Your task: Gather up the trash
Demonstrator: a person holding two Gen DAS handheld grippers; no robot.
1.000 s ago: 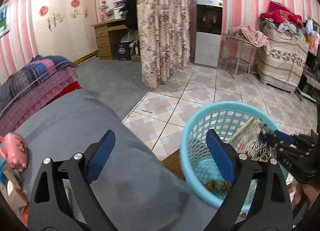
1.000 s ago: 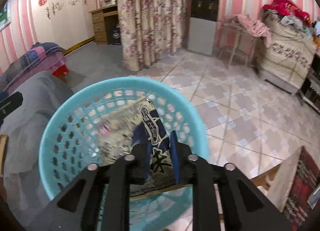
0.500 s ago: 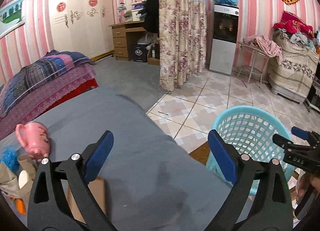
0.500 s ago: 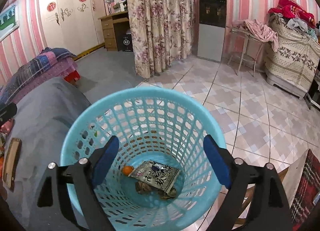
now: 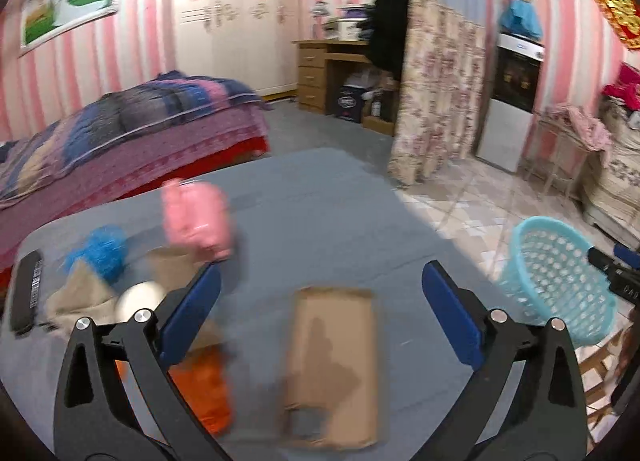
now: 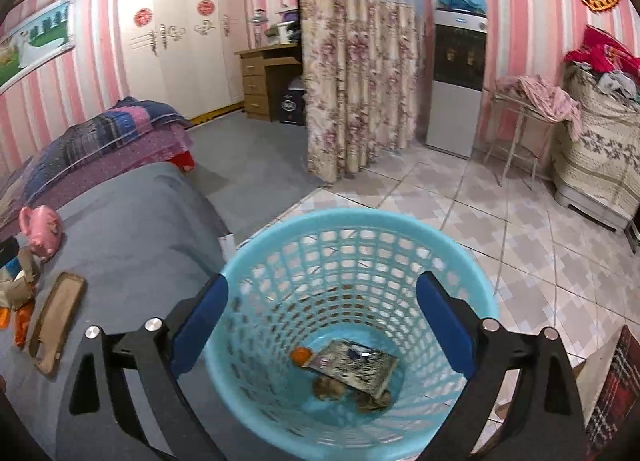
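A turquoise mesh basket (image 6: 360, 233) stands on the floor by the grey table; it also shows in the left wrist view (image 5: 560, 285). Inside lie a printed snack packet (image 6: 354, 367), an orange scrap (image 6: 300, 355) and brown crumpled bits (image 6: 328, 387). My right gripper (image 6: 322, 323) is open and empty above the basket. My left gripper (image 5: 320, 313) is open and empty above the grey table (image 5: 320, 201), over a flat brown cardboard piece (image 5: 332, 365). An orange wrapper (image 5: 208, 389) lies under the left finger.
On the table's left are a pink piggy bank (image 5: 196, 217), a blue fluffy thing (image 5: 100, 251), brown paper (image 5: 80, 297), a white round thing (image 5: 140, 299) and a black remote (image 5: 26, 297). A bed (image 5: 120, 133) stands behind; tiled floor lies to the right.
The right gripper opened and the snack packet fell into the basket. The left gripper swung left from the basket to over the table's clutter.
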